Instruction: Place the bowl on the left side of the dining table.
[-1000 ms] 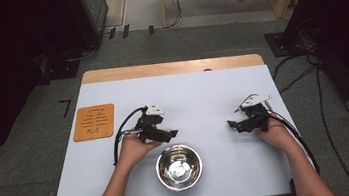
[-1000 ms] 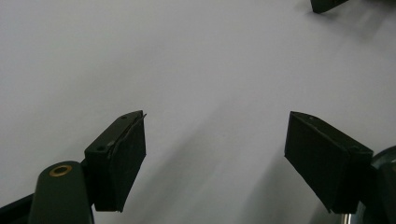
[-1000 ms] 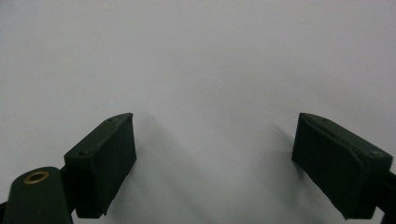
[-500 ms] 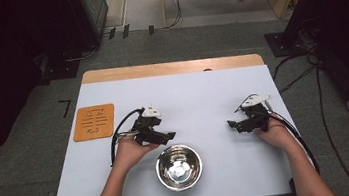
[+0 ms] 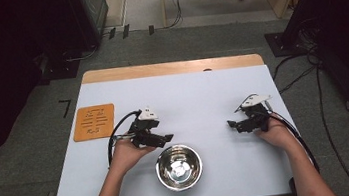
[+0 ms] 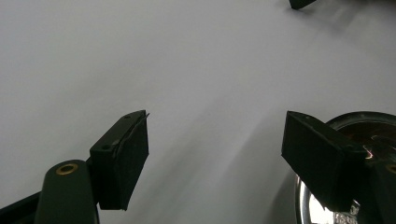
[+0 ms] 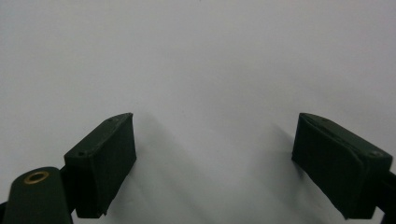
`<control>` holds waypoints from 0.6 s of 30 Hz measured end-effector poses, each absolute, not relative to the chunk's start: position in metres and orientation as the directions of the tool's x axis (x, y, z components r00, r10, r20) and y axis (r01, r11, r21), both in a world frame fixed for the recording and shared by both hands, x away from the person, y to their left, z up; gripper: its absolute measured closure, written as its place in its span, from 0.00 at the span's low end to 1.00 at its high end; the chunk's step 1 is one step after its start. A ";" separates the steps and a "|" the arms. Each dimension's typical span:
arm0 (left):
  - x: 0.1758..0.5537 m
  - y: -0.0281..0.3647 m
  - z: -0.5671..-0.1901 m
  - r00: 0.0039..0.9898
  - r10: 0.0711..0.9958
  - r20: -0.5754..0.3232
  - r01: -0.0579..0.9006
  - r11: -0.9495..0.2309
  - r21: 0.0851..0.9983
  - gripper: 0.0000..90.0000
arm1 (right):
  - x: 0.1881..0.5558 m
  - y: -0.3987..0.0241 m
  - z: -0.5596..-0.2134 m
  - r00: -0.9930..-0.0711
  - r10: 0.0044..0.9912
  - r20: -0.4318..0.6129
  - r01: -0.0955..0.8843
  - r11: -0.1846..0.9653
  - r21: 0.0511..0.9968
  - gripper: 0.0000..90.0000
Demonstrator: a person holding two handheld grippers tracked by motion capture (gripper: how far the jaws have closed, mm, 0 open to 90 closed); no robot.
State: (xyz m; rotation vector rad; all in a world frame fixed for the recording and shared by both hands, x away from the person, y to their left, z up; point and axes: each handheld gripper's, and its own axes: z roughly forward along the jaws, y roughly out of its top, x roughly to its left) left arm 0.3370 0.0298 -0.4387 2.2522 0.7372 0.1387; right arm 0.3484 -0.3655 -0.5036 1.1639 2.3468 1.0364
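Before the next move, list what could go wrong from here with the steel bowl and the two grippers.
1. The left gripper hangs open right beside the rim of the shiny round steel bowl; one jaw could clip the rim and skid the bowl.
2. The bowl sits near the front edge of the pale blue table, so a push toward the person might tip it off.
3. The right gripper stands open well away, too far to steady it.

High view overhead; gripper views skim table point(image 5: 197, 95).
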 end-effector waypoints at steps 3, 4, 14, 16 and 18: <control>0.334 0.031 -0.438 0.830 0.545 -0.115 0.460 -0.555 0.693 0.26 | 0.348 -0.365 -0.504 -0.615 0.788 0.030 0.553 0.404 0.729 0.14; 0.333 0.031 -0.437 0.830 0.545 -0.119 0.462 -0.553 0.693 0.26 | 0.348 -0.365 -0.503 -0.614 0.788 0.036 0.558 0.401 0.726 0.14; 0.326 0.033 -0.435 0.834 0.539 -0.118 0.458 -0.558 0.691 0.26 | 0.348 -0.365 -0.504 -0.615 0.788 0.031 0.553 0.404 0.728 0.14; 0.325 0.032 -0.435 0.835 0.538 -0.115 0.456 -0.559 0.693 0.26 | 0.348 -0.365 -0.504 -0.614 0.788 0.035 0.557 0.402 0.727 0.14; 0.324 0.032 -0.435 0.838 0.532 -0.119 0.455 -0.562 0.691 0.26 | 0.348 -0.365 -0.503 -0.614 0.788 0.036 0.558 0.401 0.726 0.14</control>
